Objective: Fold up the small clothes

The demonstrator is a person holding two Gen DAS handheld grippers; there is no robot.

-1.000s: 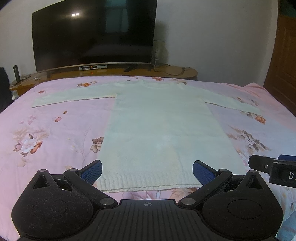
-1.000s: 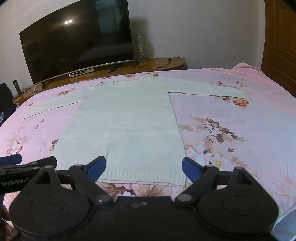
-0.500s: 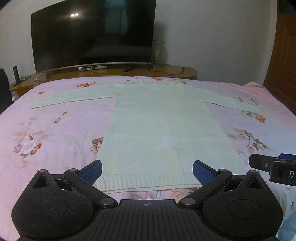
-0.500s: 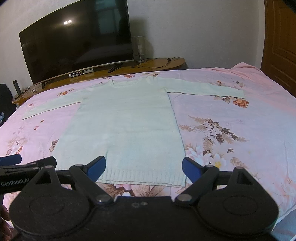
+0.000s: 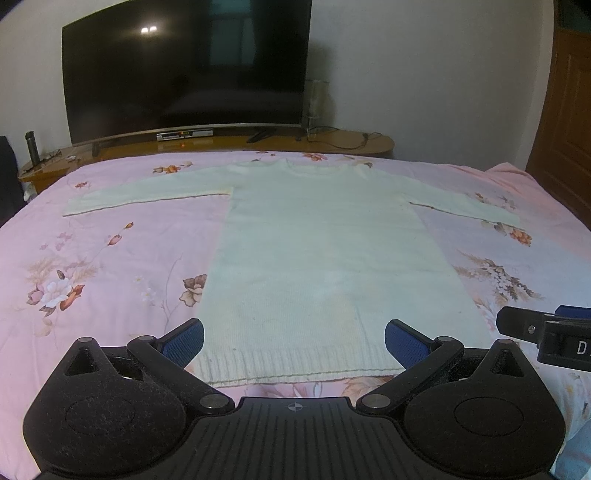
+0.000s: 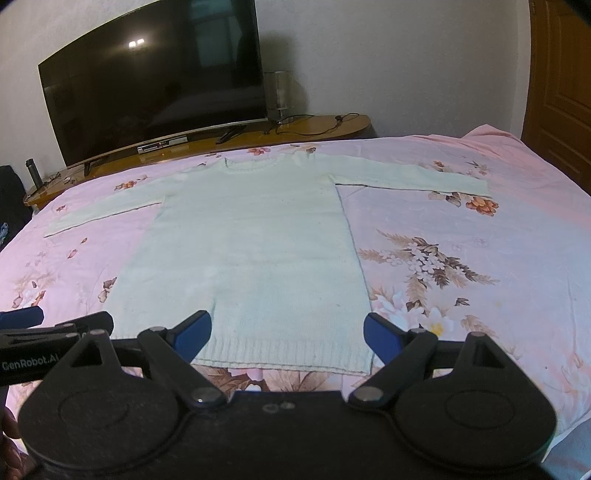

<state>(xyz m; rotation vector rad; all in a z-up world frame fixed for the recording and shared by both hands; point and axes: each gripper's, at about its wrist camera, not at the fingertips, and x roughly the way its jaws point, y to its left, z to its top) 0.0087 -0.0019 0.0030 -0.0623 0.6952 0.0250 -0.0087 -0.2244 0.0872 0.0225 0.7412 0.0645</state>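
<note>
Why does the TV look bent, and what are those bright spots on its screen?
Fisheye distortion: the television bows most in the right wrist view, less in the left wrist view. The spots are glare from a room light; the white sweater looks evenly lit, slightly soft.

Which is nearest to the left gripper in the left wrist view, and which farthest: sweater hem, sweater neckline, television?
From the left gripper:
1. Sweater hem, just ahead between the open fingers.
2. Sweater neckline, at the bed's far end.
3. Television, beyond the bed, left of centre.

Dim, bluish indoor light; lamp glare on television; fisheye-bent edges.
</note>
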